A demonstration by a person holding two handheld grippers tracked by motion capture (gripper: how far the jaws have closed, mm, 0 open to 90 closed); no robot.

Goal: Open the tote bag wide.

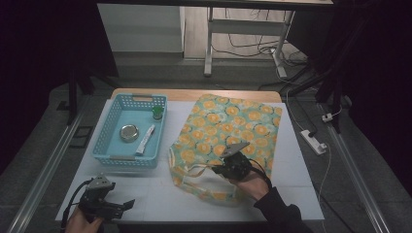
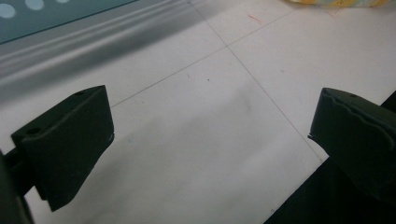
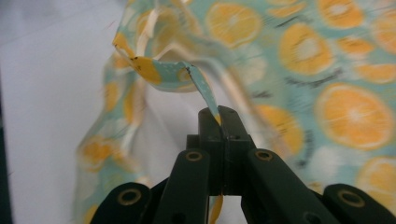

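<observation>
A cloth bag (image 1: 228, 128) printed with orange slices lies flat on the white table (image 1: 155, 196), right of centre. My right gripper (image 1: 217, 169) sits at the bag's near edge, by its handles. In the right gripper view its jaws (image 3: 219, 114) are shut on a thin strip of the bag's handle (image 3: 203, 88), which is lifted off the table, with the bag's (image 3: 327, 84) print behind it. My left gripper (image 1: 124, 208) rests at the table's front left corner. It is open (image 2: 210, 135), with bare table between the fingers (image 2: 70, 140).
A light blue basket (image 1: 109, 145) stands at the back left and holds a round metal tin (image 1: 129, 132), a small green-topped item (image 1: 157, 112) and a white tube (image 1: 145, 140). Its rim (image 2: 46, 18) shows ahead of the left gripper. A power strip (image 1: 313, 141) lies on the floor to the right.
</observation>
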